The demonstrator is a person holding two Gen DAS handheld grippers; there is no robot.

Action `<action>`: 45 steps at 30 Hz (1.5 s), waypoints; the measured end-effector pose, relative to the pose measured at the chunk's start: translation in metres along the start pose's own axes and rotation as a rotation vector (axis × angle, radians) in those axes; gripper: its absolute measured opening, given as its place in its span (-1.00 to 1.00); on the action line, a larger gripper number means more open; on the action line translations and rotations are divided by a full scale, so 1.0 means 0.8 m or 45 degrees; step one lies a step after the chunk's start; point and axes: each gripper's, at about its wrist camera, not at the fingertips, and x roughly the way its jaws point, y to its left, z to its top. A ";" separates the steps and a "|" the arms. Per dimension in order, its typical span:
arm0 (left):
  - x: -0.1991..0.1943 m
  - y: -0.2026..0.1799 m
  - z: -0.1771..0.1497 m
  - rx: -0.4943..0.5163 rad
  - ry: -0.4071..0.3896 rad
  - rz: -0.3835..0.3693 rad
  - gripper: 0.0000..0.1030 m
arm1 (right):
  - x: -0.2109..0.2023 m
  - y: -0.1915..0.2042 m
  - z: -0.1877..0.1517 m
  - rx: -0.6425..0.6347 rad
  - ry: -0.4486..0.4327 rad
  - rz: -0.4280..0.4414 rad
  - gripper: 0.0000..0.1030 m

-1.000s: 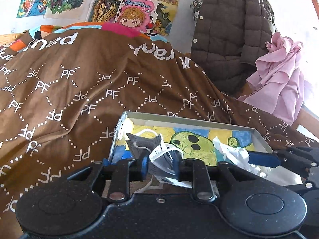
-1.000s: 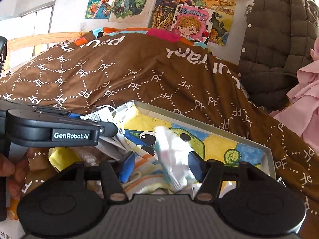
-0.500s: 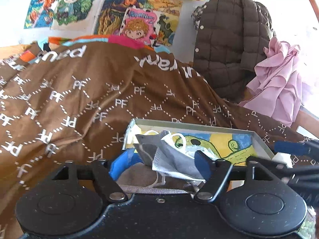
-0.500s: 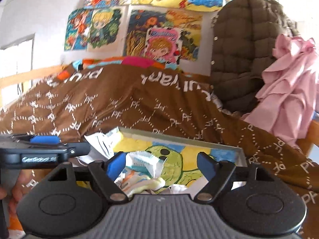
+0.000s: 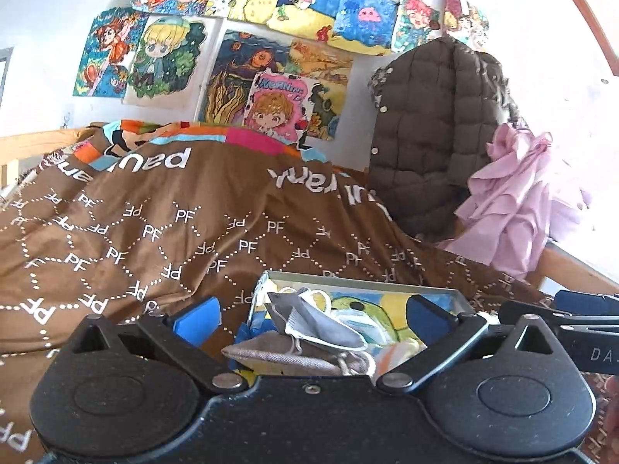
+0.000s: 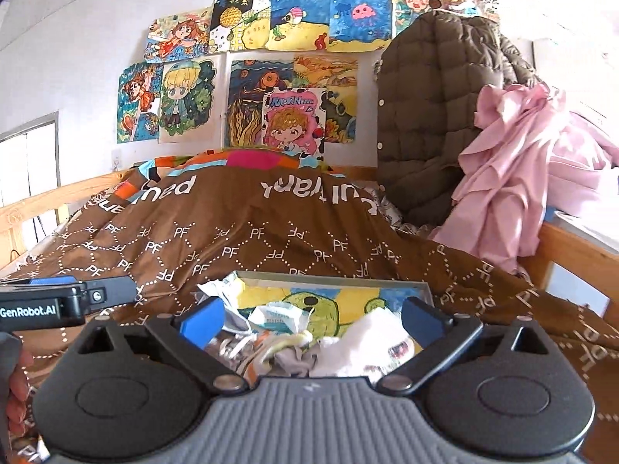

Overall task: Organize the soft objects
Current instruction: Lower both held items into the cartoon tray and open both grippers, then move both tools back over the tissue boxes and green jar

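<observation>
A shallow box (image 5: 348,281) with a green cartoon picture inside lies on the bed. In it rest a grey face mask (image 5: 325,332) and a beige pouch (image 5: 282,355). My left gripper (image 5: 312,319) hovers just short of them, its jaws opening wide and its pads touching nothing. In the right wrist view the same box (image 6: 329,276) holds a white cloth (image 6: 371,332), a small packet (image 6: 278,317) and other crumpled soft items. My right gripper (image 6: 312,323) hangs over these with its jaws opening and nothing pressed between them.
A brown quilt (image 5: 162,232) printed with PF letters covers the bed. A brown puffer jacket (image 6: 433,108) and pink fabric (image 6: 514,178) hang at the right above a wooden rail (image 6: 572,259). Drawings (image 6: 294,15) cover the back wall. A hand (image 6: 15,382) holds the left gripper.
Both grippers spread their jaws and pulled back and up from the box. The left let go of the grey mask; the right let go of the white cloth.
</observation>
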 end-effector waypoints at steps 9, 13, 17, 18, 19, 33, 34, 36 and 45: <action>-0.087 -0.027 -0.001 0.017 -0.019 0.006 0.98 | -0.090 0.002 0.003 0.020 -0.050 -0.015 0.99; -0.126 -0.039 -0.006 0.031 -0.033 0.006 0.98 | -0.125 0.003 -0.005 0.032 -0.065 -0.023 0.99; -0.158 -0.048 -0.016 0.045 -0.029 -0.001 0.98 | -0.151 0.005 -0.014 0.029 -0.065 -0.033 0.99; -0.164 -0.048 -0.018 0.043 -0.027 -0.001 0.98 | -0.157 0.006 -0.016 0.028 -0.065 -0.034 0.99; -0.173 -0.050 -0.021 0.039 -0.028 -0.003 0.98 | -0.163 0.007 -0.018 0.028 -0.065 -0.036 0.99; -0.233 -0.054 -0.042 0.050 -0.036 0.004 0.99 | -0.213 0.027 -0.053 0.060 -0.065 -0.044 0.99; -0.236 -0.054 -0.044 0.055 -0.038 0.006 0.98 | -0.215 0.027 -0.058 0.069 -0.064 -0.048 0.99; -0.241 -0.054 -0.048 0.064 -0.042 0.014 0.98 | -0.218 0.029 -0.067 0.085 -0.069 -0.065 0.99; -0.257 -0.047 -0.078 0.045 -0.050 0.036 0.99 | -0.221 0.021 -0.100 0.144 -0.058 -0.124 0.99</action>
